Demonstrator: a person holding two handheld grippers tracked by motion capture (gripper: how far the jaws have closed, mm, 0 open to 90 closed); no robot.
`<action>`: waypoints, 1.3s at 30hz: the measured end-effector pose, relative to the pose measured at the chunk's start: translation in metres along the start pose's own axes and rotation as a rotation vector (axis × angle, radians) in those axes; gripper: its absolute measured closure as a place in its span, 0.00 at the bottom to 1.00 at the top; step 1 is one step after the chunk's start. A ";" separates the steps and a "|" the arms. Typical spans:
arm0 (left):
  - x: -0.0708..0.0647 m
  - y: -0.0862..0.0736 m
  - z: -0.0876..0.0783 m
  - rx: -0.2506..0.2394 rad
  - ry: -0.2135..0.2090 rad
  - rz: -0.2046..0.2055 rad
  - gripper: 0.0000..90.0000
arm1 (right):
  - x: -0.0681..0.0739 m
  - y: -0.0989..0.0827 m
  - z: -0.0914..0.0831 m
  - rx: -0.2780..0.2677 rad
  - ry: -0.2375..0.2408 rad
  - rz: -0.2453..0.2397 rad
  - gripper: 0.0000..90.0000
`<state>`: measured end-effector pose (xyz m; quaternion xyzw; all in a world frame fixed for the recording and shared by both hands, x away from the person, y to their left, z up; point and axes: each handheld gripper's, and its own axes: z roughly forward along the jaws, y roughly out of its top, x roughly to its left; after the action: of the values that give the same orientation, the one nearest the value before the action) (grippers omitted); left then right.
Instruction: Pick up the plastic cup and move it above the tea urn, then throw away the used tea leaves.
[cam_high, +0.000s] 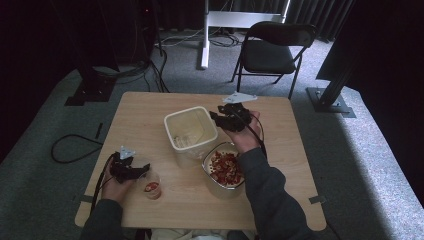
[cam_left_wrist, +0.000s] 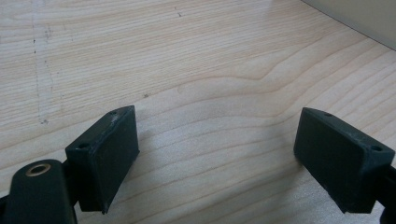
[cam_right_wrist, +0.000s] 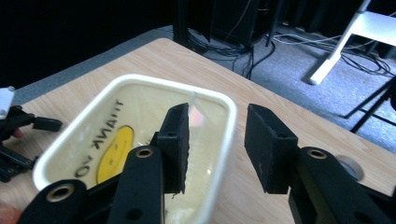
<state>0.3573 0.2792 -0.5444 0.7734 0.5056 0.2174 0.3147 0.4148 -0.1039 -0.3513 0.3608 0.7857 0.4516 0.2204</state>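
A cream square tub (cam_high: 191, 131) stands open at the table's centre; a yellow smiley and printed letters show through its bottom (cam_right_wrist: 114, 154). My right gripper (cam_high: 220, 120) hovers at the tub's right rim. Its jaws (cam_right_wrist: 217, 116) stand apart, one over the tub's inside and one outside, with the rim (cam_right_wrist: 229, 126) below the gap and no pad pressing on it. A thin clear sliver (cam_right_wrist: 196, 109) glints beside one jaw tip. My left gripper (cam_high: 134, 171) rests near the front left edge, open (cam_left_wrist: 217, 116) over bare wood, beside a small clear cup (cam_high: 151, 187) with red bits.
A glass bowl (cam_high: 225, 170) of red and pale pieces sits in front of the tub, under my right forearm. A black folding chair (cam_high: 272, 50) stands beyond the table. Cables (cam_high: 75, 145) trail over the grey carpet at the left.
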 end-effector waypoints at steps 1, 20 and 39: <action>0.000 0.000 0.000 0.000 0.000 0.000 0.16 | -0.003 -0.002 -0.002 0.002 -0.004 0.002 0.66; 0.002 -0.002 -0.001 -0.004 -0.013 0.011 0.17 | -0.062 -0.069 -0.041 0.038 -0.131 0.095 0.59; 0.008 -0.019 -0.018 -0.005 -0.080 0.078 0.17 | -0.093 -0.160 -0.048 0.131 -0.211 0.177 0.56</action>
<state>0.3365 0.2971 -0.5446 0.7997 0.4615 0.1998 0.3280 0.3829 -0.2545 -0.4644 0.4877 0.7511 0.3767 0.2368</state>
